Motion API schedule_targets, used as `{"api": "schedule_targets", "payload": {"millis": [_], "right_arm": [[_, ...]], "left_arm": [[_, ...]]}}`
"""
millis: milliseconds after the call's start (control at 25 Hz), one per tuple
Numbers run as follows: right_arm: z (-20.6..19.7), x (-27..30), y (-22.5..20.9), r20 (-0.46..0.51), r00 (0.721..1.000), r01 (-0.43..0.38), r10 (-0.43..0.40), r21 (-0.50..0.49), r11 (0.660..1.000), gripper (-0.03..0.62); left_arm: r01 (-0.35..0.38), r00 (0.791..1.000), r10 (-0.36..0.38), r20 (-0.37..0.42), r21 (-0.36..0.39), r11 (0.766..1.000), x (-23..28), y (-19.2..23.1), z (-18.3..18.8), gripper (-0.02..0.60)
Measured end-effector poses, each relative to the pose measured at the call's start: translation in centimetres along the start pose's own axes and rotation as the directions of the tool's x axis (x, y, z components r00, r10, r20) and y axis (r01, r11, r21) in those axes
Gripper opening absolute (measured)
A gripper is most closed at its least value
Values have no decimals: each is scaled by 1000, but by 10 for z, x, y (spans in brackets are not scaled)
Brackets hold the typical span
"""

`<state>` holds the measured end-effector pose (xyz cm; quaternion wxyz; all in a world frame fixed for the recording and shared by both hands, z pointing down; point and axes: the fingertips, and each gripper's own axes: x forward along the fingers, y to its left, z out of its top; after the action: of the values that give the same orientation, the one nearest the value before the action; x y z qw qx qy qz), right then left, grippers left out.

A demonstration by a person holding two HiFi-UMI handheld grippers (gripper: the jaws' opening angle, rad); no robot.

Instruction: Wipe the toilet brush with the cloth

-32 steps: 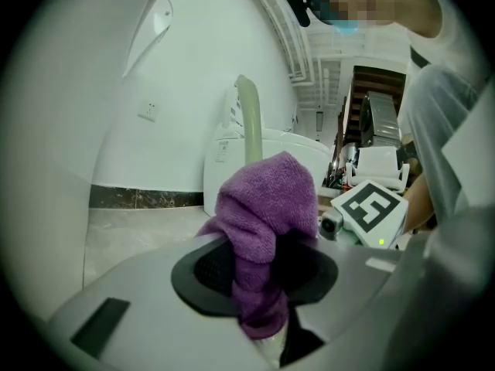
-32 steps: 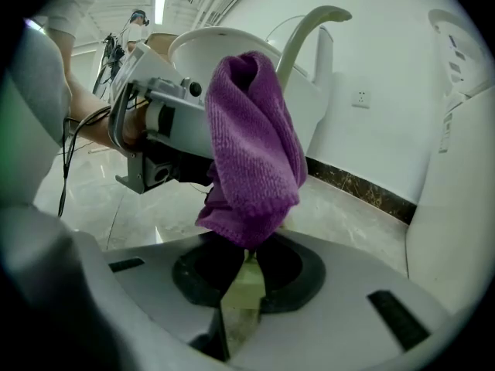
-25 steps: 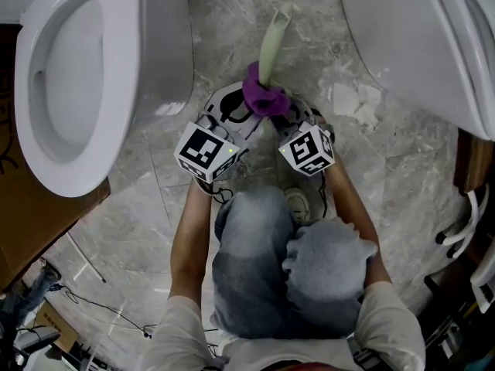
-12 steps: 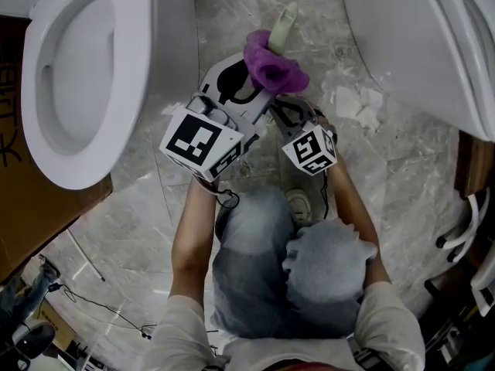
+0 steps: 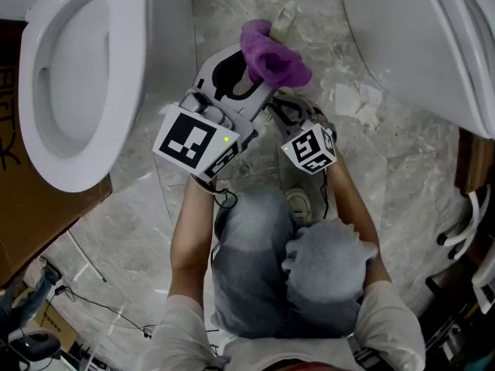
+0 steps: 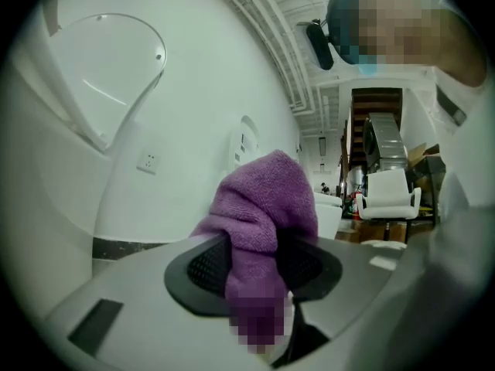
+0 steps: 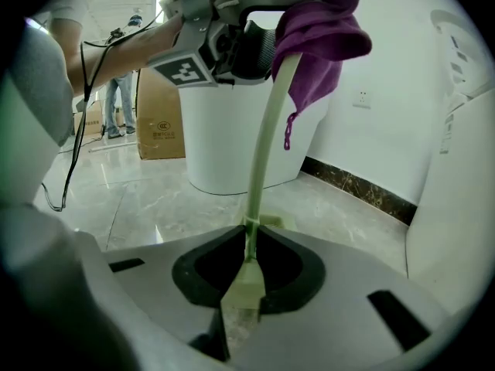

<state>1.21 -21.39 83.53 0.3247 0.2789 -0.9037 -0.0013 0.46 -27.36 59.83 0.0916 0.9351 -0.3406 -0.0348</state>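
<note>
Left gripper [image 6: 259, 270] has its jaws clamped shut on the purple cloth [image 6: 263, 199], and the cloth bunches up out of the jaws in a soft hump. Over on the other side, the right gripper [image 7: 247, 275] has its jaws closed tight on the flat end of the toilet brush [image 7: 263, 161], a slim pale green stem that rises straight away from the jaws. Up at the far end of that stem, the cloth [image 7: 321, 22] is draped right over it, touching it, with the left gripper [image 7: 224, 29] holding the cloth there and a loose corner dangling down beside the stem. From the head view, both grippers sit close together above the grey marble floor [image 5: 131, 230], just ahead of the person's knees [image 5: 263, 261] in jeans. The cloth [image 5: 272, 52] covers most of the brush [image 5: 288, 15], only a pale tip poking out beyond it. All of this is up in the air between a white toilet [image 5: 77, 76] at the floor's left edge and another toilet [image 5: 433, 37] at the right edge.
</note>
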Motion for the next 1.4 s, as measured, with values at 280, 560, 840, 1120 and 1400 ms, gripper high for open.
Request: {"api": "schedule_targets", "payload": {"millis": [280,560,840,1120,1400], "right_arm": [[0,0,-1,9,1000,3,-3,-4,1000,43],[-1,-2,0,12,1000,3,-3,-3,1000,43],[0,-1,0,13,1000,6,-6,-2,1000,43],[-2,-1,-1,4,1000,4,-4,-6,1000,43],[-1,-1,-1,6,1000,6,-6,-2,1000,43]], "left_arm": [[21,995,-21,-97,-7,1000,-13,-5,-65,134],[56,985,-55,-161,-2,998,-18,-8,-115,130],[68,955,-70,-289,-15,998,-20,-6,-181,127],[64,952,-61,-299,1,998,-20,-7,-175,124],[50,978,-45,-205,18,999,-20,-6,-124,126]]}}
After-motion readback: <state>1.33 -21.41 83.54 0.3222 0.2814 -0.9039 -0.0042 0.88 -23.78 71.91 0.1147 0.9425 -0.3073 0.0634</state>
